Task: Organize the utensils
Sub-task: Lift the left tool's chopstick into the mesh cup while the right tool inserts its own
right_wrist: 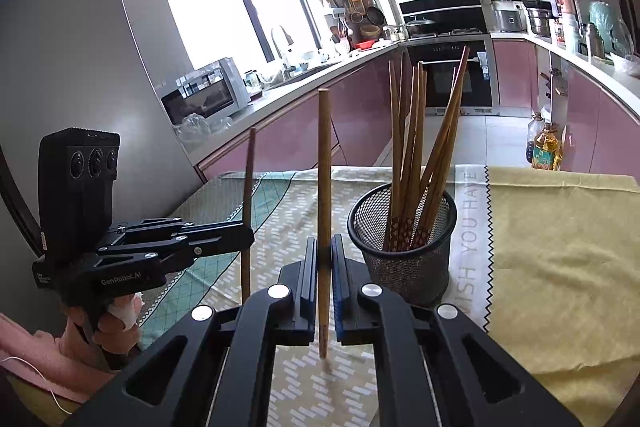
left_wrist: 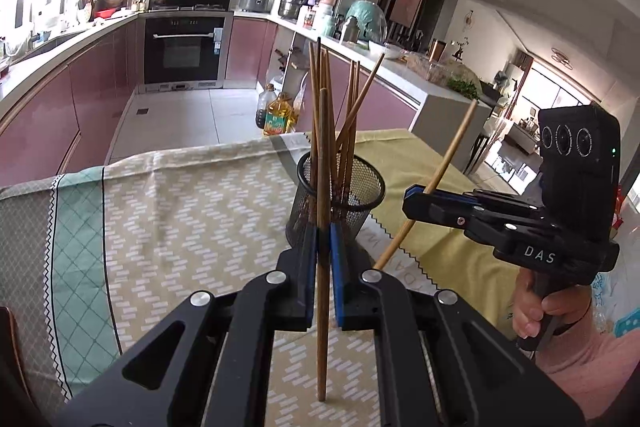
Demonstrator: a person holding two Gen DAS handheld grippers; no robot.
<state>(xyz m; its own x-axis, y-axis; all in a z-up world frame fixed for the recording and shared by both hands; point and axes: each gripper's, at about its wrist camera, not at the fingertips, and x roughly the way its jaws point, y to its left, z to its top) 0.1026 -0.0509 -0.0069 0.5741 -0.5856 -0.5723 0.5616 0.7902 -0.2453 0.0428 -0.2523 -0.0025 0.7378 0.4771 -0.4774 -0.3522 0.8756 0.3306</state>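
Left wrist view is showing the left gripper (left_wrist: 324,247) with its fingers (left_wrist: 306,259) clenched on a single chopstick (left_wrist: 323,307), standing close to upright, its lower end hanging free above the patterned cloth (left_wrist: 180,227) on the counter. Straight ahead, just beyond the fingertips, the black mesh holder (left_wrist: 360,195) is sitting with a sheaf of chopsticks (left_wrist: 340,99) already fanned out inside it.

Over on the right side of that view, the right gripper (left_wrist: 414,197) is coming in with its own fingers pinched on a second chopstick (left_wrist: 436,179), and this one is leaning, top tipped away to the right, lower end angling down toward the cloth.

Right wrist view is confirming it: that stick (right_wrist: 324,227) is clamped between the blue pads (right_wrist: 339,291), and the holder (right_wrist: 400,267) lies ahead and just to the right of the fingers. The left gripper (right_wrist: 240,233), carrying its stick (right_wrist: 248,187), is sitting to the left, farther from the rim.

So both hands are loaded, both long axes are running roughly vertical, and the holder's mouth is opening upward. To my eye the right hand looks the nearer of the two to the rim. The drop will likely be turning on getting a lower tip above the opening and clear of the sticks already crowding it.
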